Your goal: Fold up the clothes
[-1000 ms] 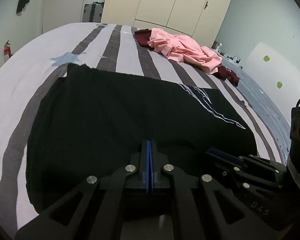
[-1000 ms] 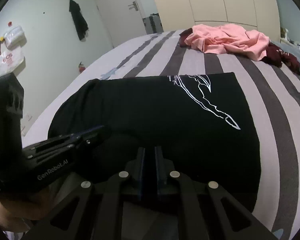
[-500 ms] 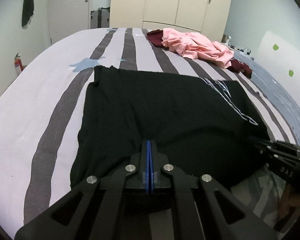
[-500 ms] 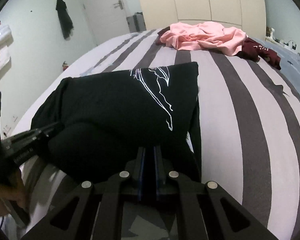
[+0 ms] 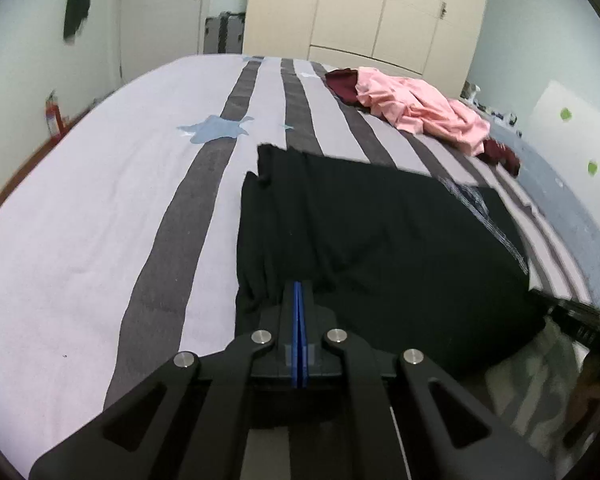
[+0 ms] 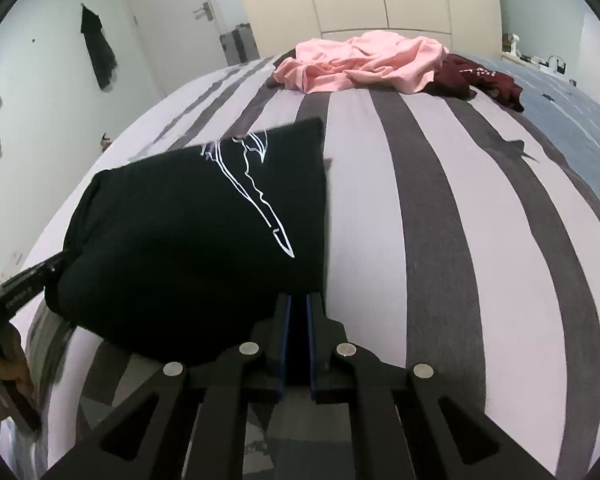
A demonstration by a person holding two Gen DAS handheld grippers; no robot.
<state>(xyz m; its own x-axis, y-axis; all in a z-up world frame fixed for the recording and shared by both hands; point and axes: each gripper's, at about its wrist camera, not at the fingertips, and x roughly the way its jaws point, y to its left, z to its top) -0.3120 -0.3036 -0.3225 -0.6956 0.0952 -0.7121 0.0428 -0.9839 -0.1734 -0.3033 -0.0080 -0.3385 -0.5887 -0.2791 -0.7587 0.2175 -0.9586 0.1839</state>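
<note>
Pinching black shirt [image 6: 188,216] hem in both clenched fingers [image 5: 297,292] [image 6: 298,300], near edge hidden, print blurred.

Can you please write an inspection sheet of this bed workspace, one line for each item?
Surface: striped bed cover, with a blue star patch.
Job's things: black shirt with white line print, lying partly folded.
Clutter: pink garment and dark red garment heaped at the far end.
Grippers: left gripper and right gripper both shut on the black shirt's near edge.
Cables: nothing seen.
Surroundings: cream wardrobe, white door, suitcase.
</note>
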